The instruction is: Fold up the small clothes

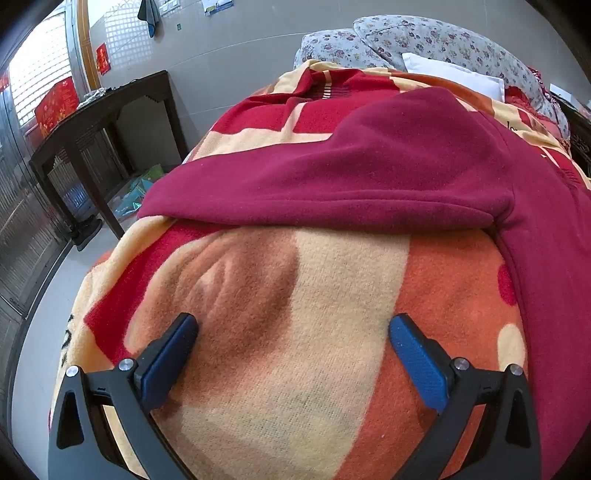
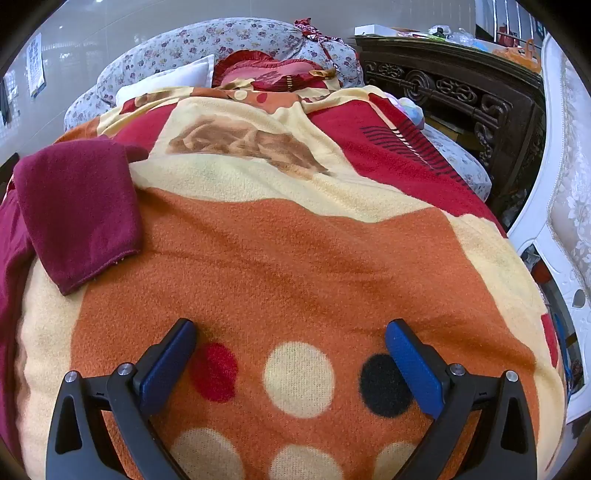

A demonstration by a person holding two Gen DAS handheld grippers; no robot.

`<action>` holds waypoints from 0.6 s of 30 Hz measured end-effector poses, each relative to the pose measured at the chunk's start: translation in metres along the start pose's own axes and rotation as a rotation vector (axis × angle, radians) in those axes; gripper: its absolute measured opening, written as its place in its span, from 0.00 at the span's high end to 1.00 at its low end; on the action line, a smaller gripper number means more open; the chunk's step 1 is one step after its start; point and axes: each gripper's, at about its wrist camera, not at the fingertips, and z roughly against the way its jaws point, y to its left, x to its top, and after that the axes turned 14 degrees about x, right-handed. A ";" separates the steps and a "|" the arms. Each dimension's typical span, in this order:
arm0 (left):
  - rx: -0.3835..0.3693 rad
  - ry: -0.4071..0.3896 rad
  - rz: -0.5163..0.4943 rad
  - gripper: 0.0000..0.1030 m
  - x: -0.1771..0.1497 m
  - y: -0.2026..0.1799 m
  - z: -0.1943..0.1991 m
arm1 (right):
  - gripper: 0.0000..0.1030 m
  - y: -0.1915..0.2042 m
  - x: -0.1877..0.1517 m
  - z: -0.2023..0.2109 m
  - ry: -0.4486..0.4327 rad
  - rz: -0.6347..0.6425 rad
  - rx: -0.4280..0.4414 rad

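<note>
Both your left claw [image 1: 293, 332] and right claw [image 2: 290, 338] gape wide and empty over the blanket [image 2: 295, 258]. The maroon sweater [image 1: 369, 166] lies spread on the bed, just ahead of the left claw. Pinch too deep and you'll likely snag the blanket along with the sleeve [image 2: 81, 218], dragging both.

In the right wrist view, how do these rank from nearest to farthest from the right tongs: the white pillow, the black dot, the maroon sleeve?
From the right tongs, open over the blanket:
1. Black dot: right beside the right-hand finger.
2. Maroon sleeve: to the left, lying flat on the blanket.
3. White pillow: far end, upper left, against the floral bedding.
</note>
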 end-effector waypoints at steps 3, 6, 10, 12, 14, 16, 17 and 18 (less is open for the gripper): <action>0.001 0.001 -0.001 0.00 0.000 0.002 0.000 | 0.00 -0.001 0.000 0.001 -0.001 -0.005 0.006; 0.003 0.001 0.000 0.00 -0.001 0.000 -0.001 | 0.00 -0.002 -0.001 0.000 -0.005 -0.003 0.003; 0.024 -0.003 -0.009 0.00 0.002 -0.004 0.010 | 0.00 0.004 0.000 0.003 0.025 -0.009 -0.026; 0.006 -0.033 -0.011 0.00 0.001 0.000 0.024 | 0.00 0.015 0.002 0.010 0.037 -0.051 -0.044; -0.005 -0.062 -0.012 0.00 0.001 -0.001 0.040 | 0.00 0.030 0.000 0.023 0.014 -0.061 -0.001; -0.021 -0.076 -0.021 0.00 -0.001 -0.003 0.053 | 0.00 0.051 0.001 0.040 -0.010 -0.041 0.018; -0.033 -0.085 -0.024 0.00 -0.001 -0.004 0.060 | 0.00 0.067 0.002 0.051 -0.017 -0.019 0.031; -0.040 -0.094 -0.026 0.00 -0.001 -0.006 0.067 | 0.00 0.080 0.003 0.059 -0.030 0.000 0.046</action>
